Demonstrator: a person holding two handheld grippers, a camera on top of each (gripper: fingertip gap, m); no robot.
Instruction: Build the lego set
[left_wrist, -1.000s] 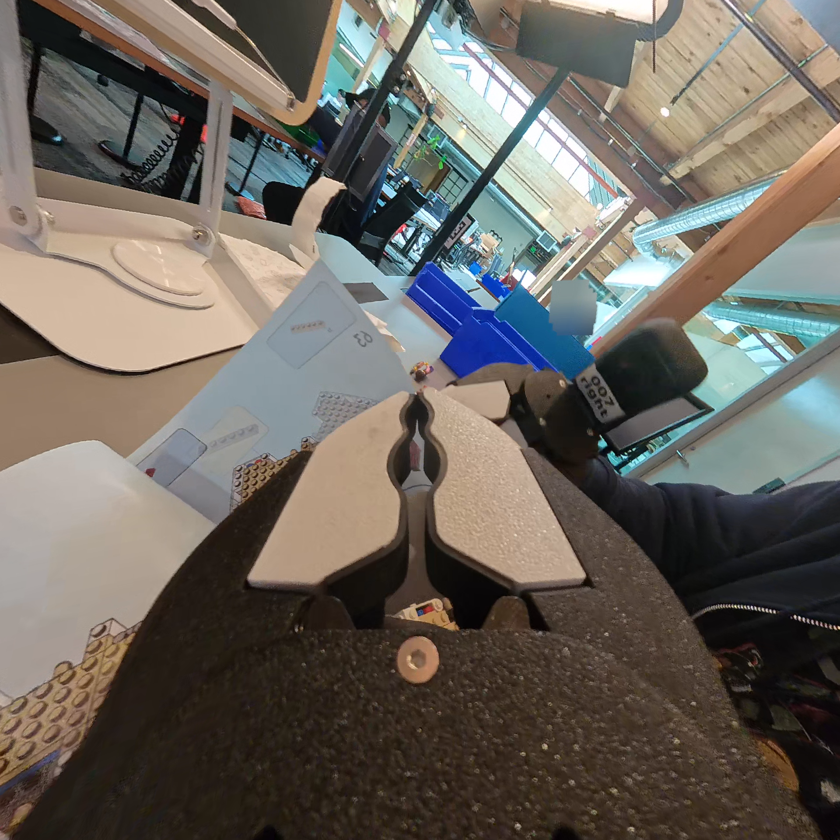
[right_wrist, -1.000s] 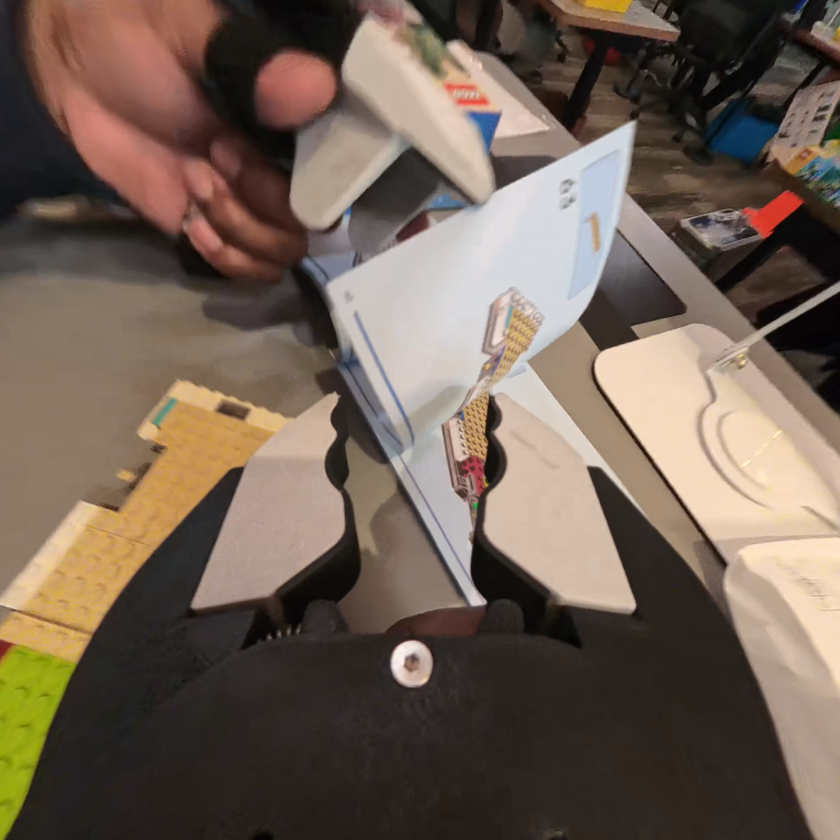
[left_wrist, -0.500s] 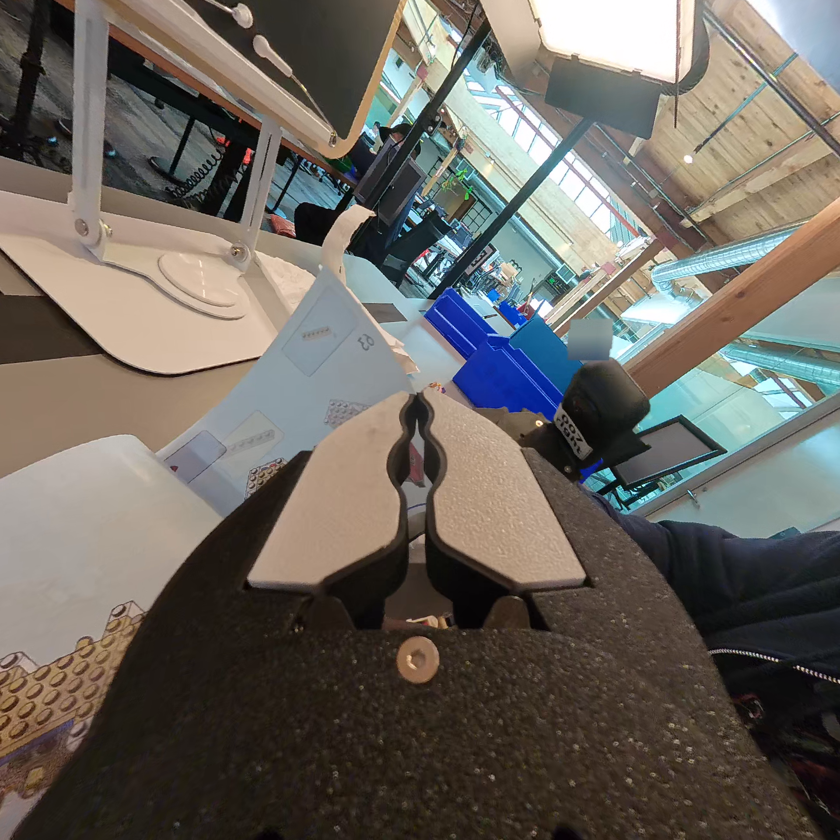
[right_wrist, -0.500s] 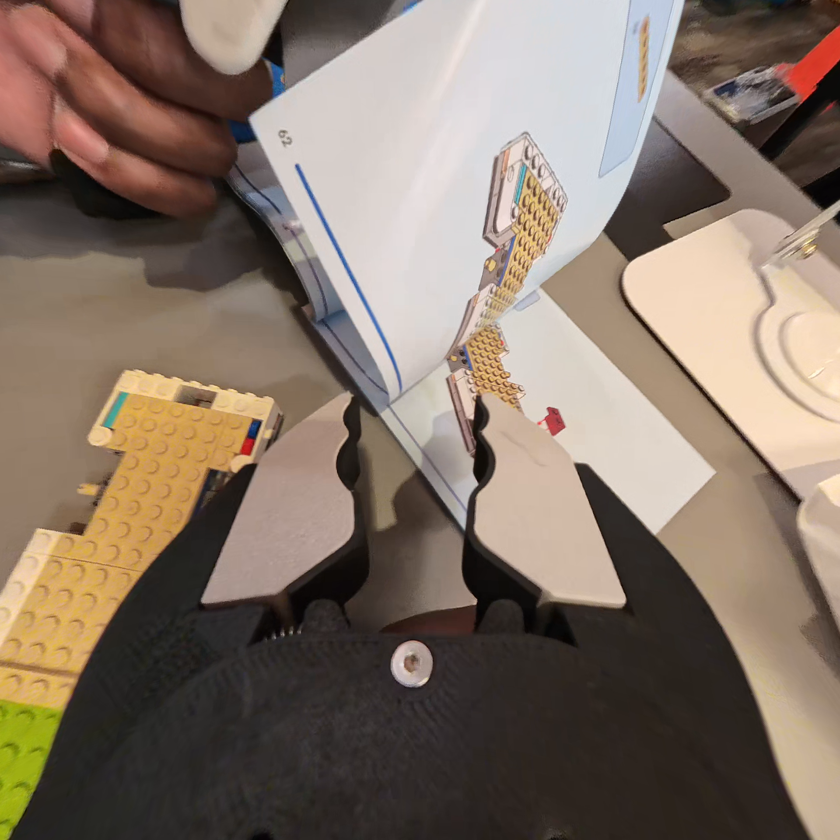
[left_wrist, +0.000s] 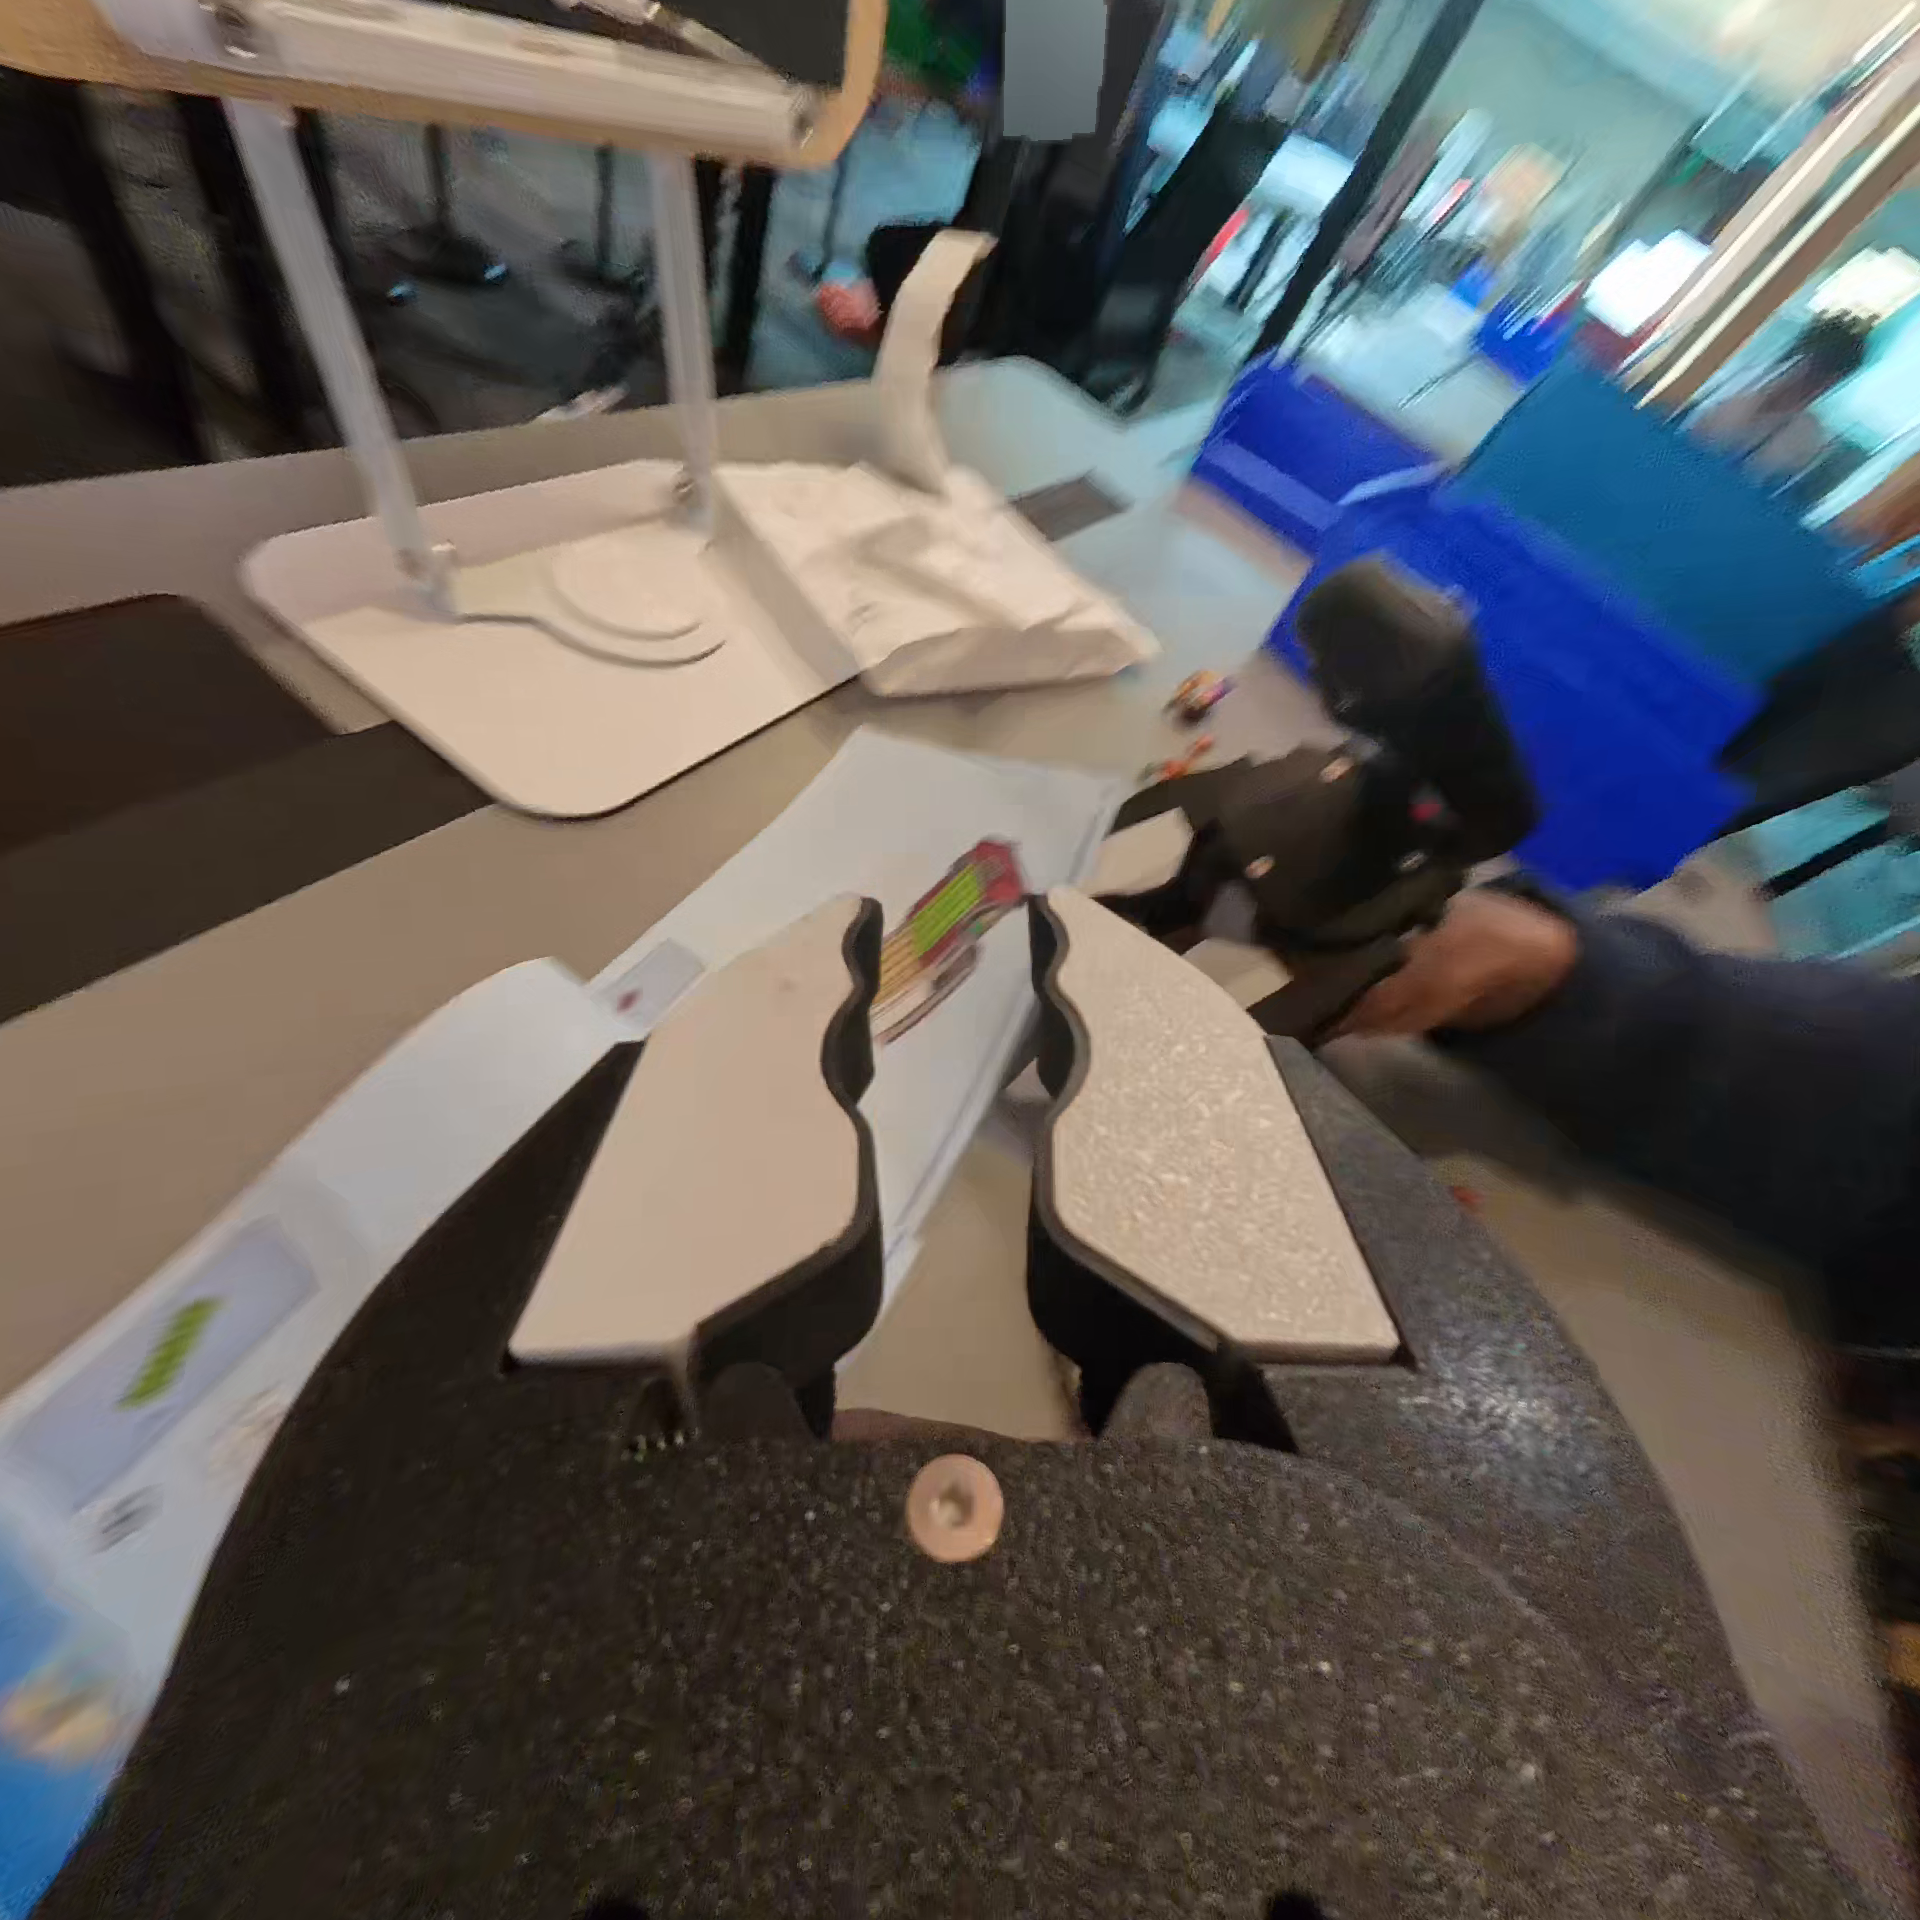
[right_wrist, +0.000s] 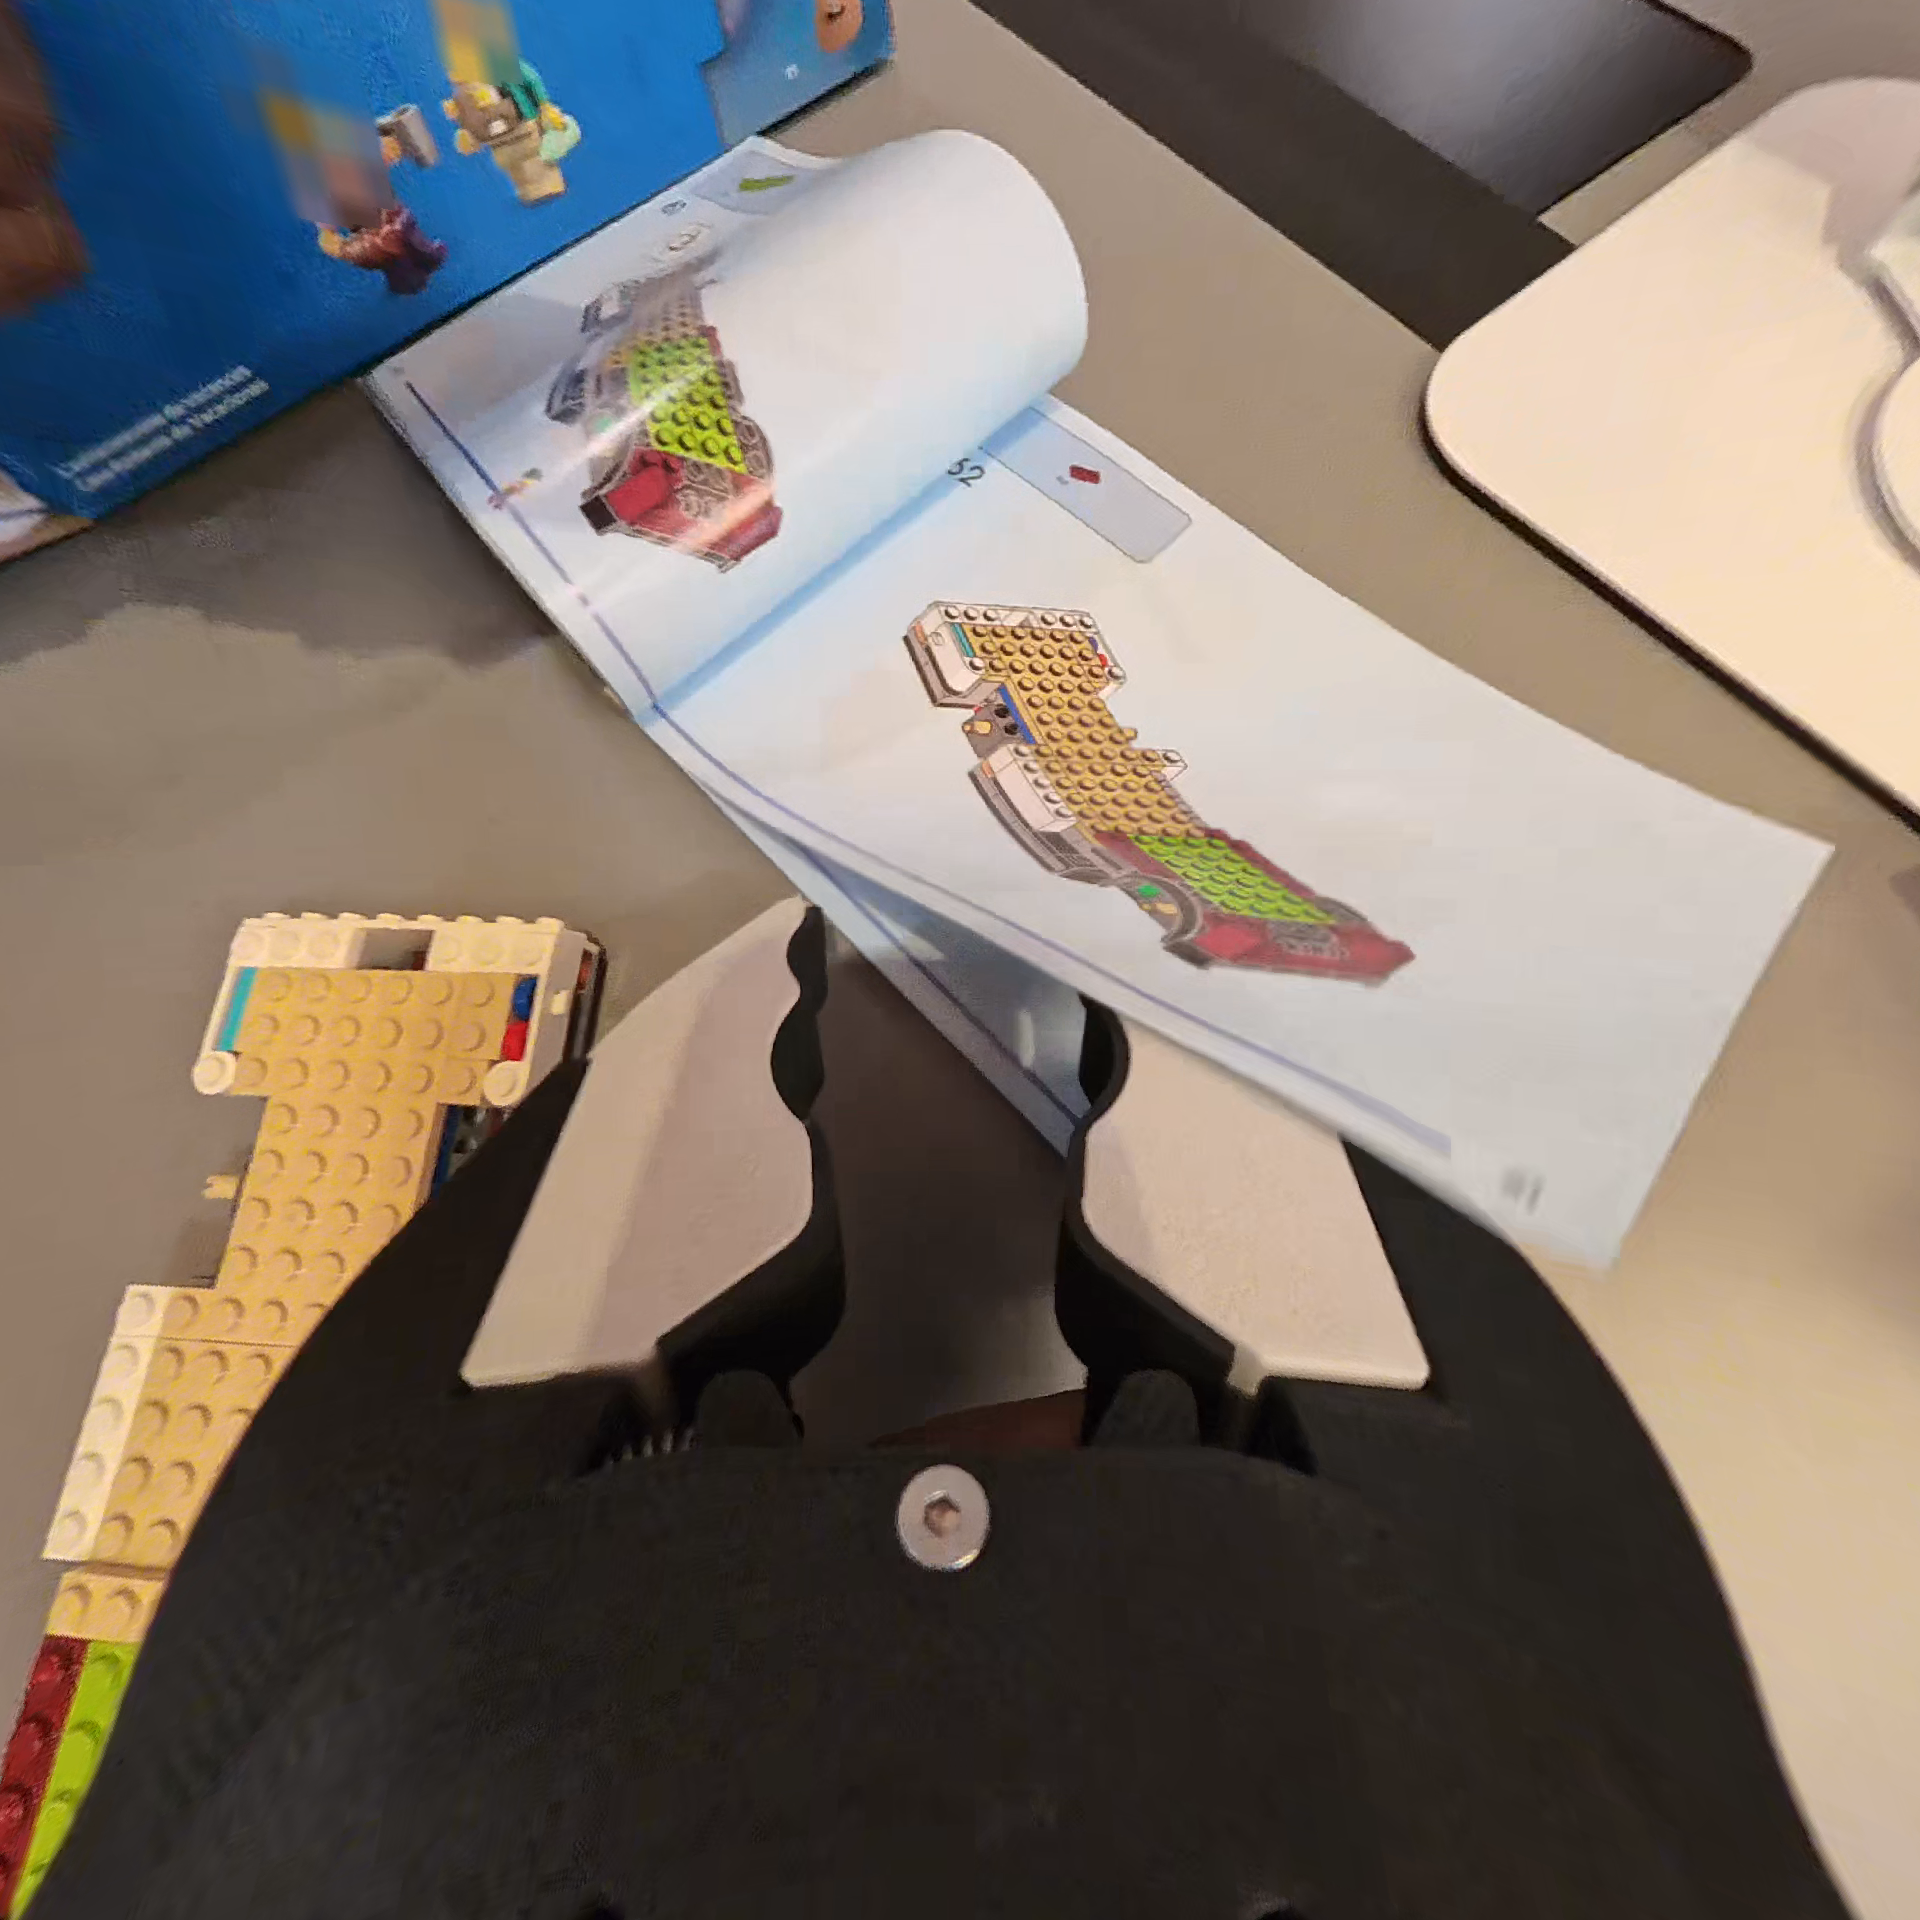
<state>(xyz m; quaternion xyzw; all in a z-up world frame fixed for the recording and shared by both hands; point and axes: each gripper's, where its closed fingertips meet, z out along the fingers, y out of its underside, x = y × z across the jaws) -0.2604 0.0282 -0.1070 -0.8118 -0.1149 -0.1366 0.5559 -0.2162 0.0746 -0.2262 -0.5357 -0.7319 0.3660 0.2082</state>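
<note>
The right tool (right_wrist: 940, 1023) is hovering low over the grey table (right_wrist: 312, 748) with its jaws standing apart and nothing between the pads; the near corner of an open booklet (right_wrist: 1299, 727) is lying over its right fingertip, and whether paper and finger are touching cannot be told. Just left of this tool a brick model (right_wrist: 343, 1091) of tan, white, green and red plates is lying flat on the table. The booklet is spreading away to the right, one page curling up in a roll at its far end. Beyond it a blue box (right_wrist: 260, 208) is lying on the table, and to the right the white base (right_wrist: 1662, 468) of a stand is sitting near the booklet.

The left tool (left_wrist: 945, 925) is also gaping, gripping nothing, with the booklet (left_wrist: 935, 831) showing through the gap underneath it. Farther right, the right tool (left_wrist: 1340, 831) is appearing as a black shape held by a hand (left_wrist: 1455, 966) at the booklet's edge. Behind it, small coloured pieces (left_wrist: 1195, 696) are lying on the table near a crumpled white bag (left_wrist: 935, 582), which is resting against the stand base (left_wrist: 520, 665). Blue bins (left_wrist: 1558, 623) are standing farthest back, blurred.
</note>
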